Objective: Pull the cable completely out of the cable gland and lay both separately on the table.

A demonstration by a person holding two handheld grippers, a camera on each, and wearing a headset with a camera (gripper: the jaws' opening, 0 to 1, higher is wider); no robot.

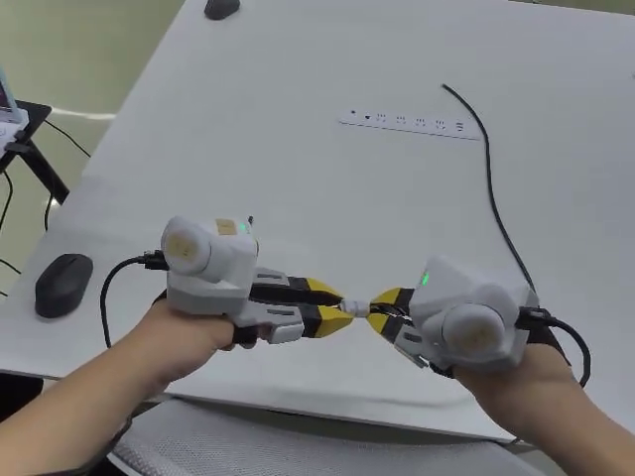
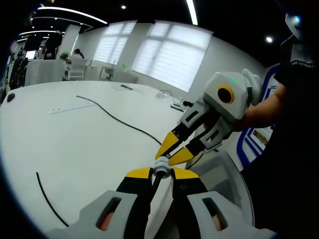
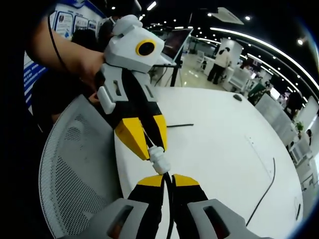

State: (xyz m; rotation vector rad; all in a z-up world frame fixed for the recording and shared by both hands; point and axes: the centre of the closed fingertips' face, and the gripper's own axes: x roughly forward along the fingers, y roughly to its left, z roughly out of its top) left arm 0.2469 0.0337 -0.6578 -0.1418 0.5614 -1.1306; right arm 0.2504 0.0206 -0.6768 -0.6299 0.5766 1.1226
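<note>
Head view: I see both grippers meeting tip to tip over the near edge of the white table [image 1: 298, 149]. The left gripper [image 1: 340, 308] comes in from the left and the right gripper [image 1: 378, 307] from the right. The small white cable gland [image 1: 354, 308] sits between their yellow tips. A power strip [image 1: 402, 122] lies well beyond the gland. A long black cord [image 1: 493, 188] runs beyond it and to its right, and a computer mouse [image 1: 63, 283] rests well off to its left.

Left gripper view: my left gripper's [image 2: 161, 173] fingers are clamped on the gland [image 2: 161, 168], one yellow tip on each side of it. The right gripper [image 2: 164, 159] reaches in from the right, its tips just beside the gland and almost together.

Right gripper view: the gland [image 3: 159, 162] is held in the left gripper's [image 3: 153, 152] tips, just ahead of my own. A thin black cable [image 3: 169, 204] runs back from the gland. My right gripper's [image 3: 168, 178] fingers are pinched on it, nearly touching. A mesh chair [image 3: 75, 169] shows to the left of the gland.
</note>
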